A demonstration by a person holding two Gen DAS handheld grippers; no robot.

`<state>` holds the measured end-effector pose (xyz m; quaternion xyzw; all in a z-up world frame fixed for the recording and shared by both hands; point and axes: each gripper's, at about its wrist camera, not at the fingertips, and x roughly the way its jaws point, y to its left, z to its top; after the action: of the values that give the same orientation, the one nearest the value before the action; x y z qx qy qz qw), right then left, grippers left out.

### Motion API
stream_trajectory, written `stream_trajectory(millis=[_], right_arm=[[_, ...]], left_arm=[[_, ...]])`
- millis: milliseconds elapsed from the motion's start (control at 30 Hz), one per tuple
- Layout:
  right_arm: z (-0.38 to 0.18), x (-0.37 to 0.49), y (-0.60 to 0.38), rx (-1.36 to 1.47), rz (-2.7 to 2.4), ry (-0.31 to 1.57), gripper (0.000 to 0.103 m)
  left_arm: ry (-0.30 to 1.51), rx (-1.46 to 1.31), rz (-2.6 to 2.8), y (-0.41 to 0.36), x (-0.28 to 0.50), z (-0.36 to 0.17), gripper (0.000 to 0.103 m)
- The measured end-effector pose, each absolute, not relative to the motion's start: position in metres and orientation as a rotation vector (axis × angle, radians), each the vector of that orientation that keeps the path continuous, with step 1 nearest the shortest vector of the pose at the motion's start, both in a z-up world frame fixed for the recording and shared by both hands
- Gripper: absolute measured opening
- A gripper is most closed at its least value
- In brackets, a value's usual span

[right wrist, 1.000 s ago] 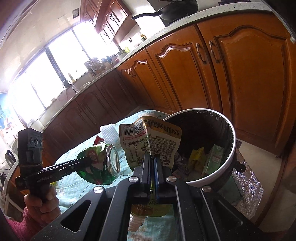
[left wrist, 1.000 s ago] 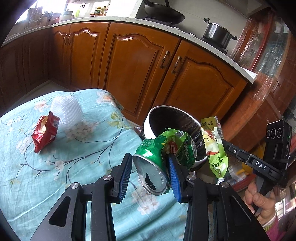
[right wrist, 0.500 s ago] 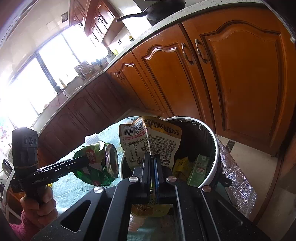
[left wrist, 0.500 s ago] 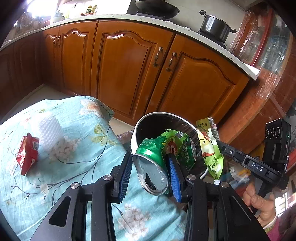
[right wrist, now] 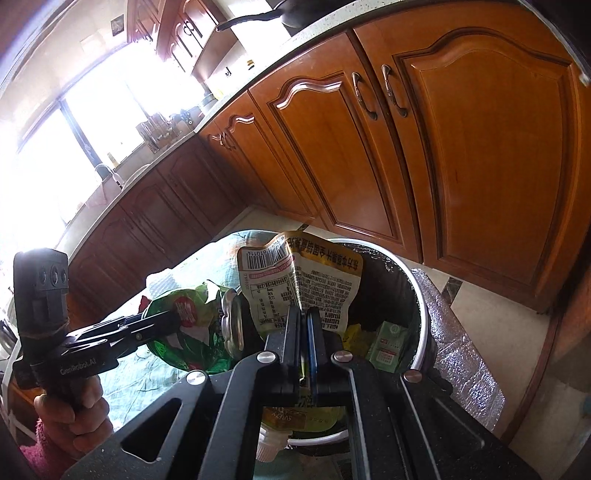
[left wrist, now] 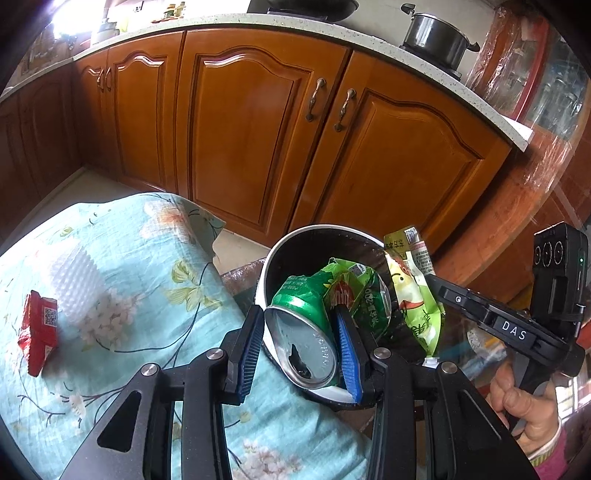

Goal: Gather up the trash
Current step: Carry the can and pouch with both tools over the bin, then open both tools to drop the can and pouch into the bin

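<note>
In the left wrist view, the left gripper (left wrist: 301, 345) has its blue-padded fingers (left wrist: 347, 354) pressed on a crushed green can (left wrist: 314, 325), whose silver top faces the camera; a torn green wrapper (left wrist: 354, 291) is bunched against the can, though whether the pads also catch it is hard to tell. The can hangs over the near rim of a round trash bin (left wrist: 295, 240) with a white rim and dark inside, which stands on the floor just off the table's far right corner. The table (left wrist: 155, 295) wears a pale blue floral cloth; near its left edge lie a red snack packet (left wrist: 38, 332) and, just beyond it, a white foam net sleeve (left wrist: 75, 277). Behind run orange-brown wooden cabinets (left wrist: 258, 122) under a speckled pale counter, with a steel pot (left wrist: 436, 35) on the hob at upper right. At the right edge the right gripper (left wrist: 443, 291) holds a yellow-green pouch (left wrist: 413, 295) over the bin, with the person's hand (left wrist: 524, 402) on its handle. In the right wrist view, the right gripper (right wrist: 304, 325) has its fingers closed narrow on that pouch (right wrist: 299, 280), whose printed back with a barcode stands up above them and whose white spout hangs below. The bin (right wrist: 421, 332) sits behind, with a yellow scrap and a small green carton (right wrist: 388, 347) inside. To the left the left gripper (right wrist: 173, 321) carries the can (right wrist: 229, 325), gripped by a hand (right wrist: 74, 413) in a pink cuff. Bright windows wash out the far left wall above a sink counter.
</note>
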<state>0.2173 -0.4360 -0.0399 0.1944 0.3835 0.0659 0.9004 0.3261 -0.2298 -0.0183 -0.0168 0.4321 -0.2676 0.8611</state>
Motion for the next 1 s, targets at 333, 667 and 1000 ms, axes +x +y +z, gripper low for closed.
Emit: stream_trajectory(millis=[333, 667, 1000], right_arm=[[-0.051, 0.234, -0.44, 0.407, 0.128, 0.842, 0.003], [-0.06, 0.243, -0.442, 0.405, 0.133, 0.879, 0.003], [-0.054, 0.235, -0.443, 0.431, 0.125, 0.846, 0.045]], left_arm=[[0.933, -0.015, -0.56, -0.24, 0.337, -0.028, 0.037], [0.952, 0.016, -0.559, -0.255, 0.342, -0.034, 0.037], [0.934, -0.004, -0.556, -0.248, 0.335, -0.032, 0.053]])
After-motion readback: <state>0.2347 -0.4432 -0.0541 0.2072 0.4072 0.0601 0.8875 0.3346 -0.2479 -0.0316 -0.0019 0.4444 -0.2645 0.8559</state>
